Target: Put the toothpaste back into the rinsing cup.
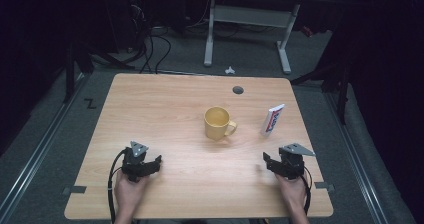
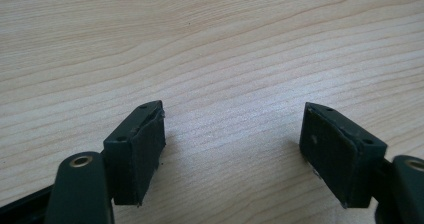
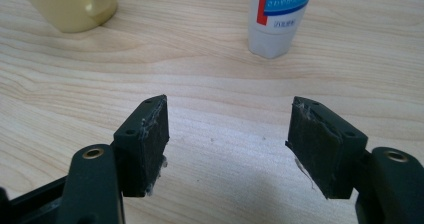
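High view: we log a yellow mug [image 1: 218,122] mid-table as landmark, handle toward the standing white tube [image 1: 273,120] just to its right. Our left gripper [image 1: 152,160] rests near-left of the mug, our right gripper [image 1: 269,160] near-right, below the tube.

Left gripper view: jaws wide, bare table [image 2: 210,44] between them.

Right gripper view: right gripper [image 3: 227,134] jaws wide, empty; tube [image 3: 277,16] ahead, mug [image 3: 70,4] to its left. Risk, we judge: the tube stands tall on a narrow base, so an off-centre approach could topple it.
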Demonstrator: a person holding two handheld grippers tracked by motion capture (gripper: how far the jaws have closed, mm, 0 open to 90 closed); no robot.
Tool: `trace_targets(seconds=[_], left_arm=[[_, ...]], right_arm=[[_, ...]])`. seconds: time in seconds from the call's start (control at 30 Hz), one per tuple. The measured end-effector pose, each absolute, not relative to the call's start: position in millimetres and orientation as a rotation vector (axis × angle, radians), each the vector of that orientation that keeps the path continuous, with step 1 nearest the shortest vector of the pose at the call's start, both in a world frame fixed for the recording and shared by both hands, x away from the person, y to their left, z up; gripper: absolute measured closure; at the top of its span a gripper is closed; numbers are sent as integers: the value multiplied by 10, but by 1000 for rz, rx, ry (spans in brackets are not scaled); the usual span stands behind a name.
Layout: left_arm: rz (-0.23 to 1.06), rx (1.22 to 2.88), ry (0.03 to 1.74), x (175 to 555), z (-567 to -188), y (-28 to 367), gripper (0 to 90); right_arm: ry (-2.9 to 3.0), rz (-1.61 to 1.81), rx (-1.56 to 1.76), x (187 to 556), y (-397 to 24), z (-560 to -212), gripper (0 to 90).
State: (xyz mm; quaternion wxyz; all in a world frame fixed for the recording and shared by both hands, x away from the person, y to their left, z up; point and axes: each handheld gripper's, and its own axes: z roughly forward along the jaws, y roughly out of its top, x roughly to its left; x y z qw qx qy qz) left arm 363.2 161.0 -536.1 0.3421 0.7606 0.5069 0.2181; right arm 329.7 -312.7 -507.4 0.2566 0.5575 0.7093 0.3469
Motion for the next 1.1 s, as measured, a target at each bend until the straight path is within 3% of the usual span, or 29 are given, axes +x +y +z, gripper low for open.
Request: trace_targets(seconds=[1.1], left_arm=[[563, 1977, 1318, 3632, -5360, 1614, 264]], right_arm=[[1866, 1010, 1518, 3542, -3115, -4815, 263]])
